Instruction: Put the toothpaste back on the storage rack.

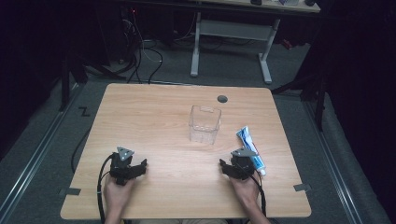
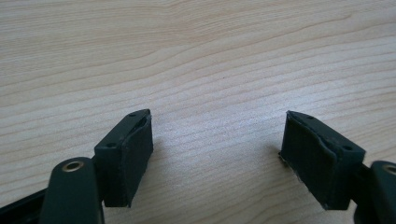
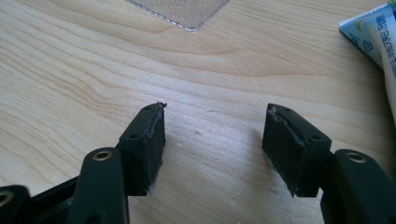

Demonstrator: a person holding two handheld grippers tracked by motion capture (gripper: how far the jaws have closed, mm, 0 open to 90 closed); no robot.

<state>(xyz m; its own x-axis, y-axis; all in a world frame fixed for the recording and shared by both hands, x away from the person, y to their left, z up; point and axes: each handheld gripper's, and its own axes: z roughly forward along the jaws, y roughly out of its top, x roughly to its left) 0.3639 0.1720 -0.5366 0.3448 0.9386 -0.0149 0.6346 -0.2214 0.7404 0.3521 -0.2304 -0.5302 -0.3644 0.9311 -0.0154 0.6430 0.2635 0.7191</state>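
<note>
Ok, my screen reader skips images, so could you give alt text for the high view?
A person's hands rest two open black tongs, left and right, on a wooden table. A clear plastic container stands mid-table, and a toothpaste tube lies beside the right tongs.

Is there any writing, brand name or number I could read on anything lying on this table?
White and blue toothpaste tube: small printed characters, too blurred to read.
Clear plastic box: no text.
Light wooden table: no text.
</note>
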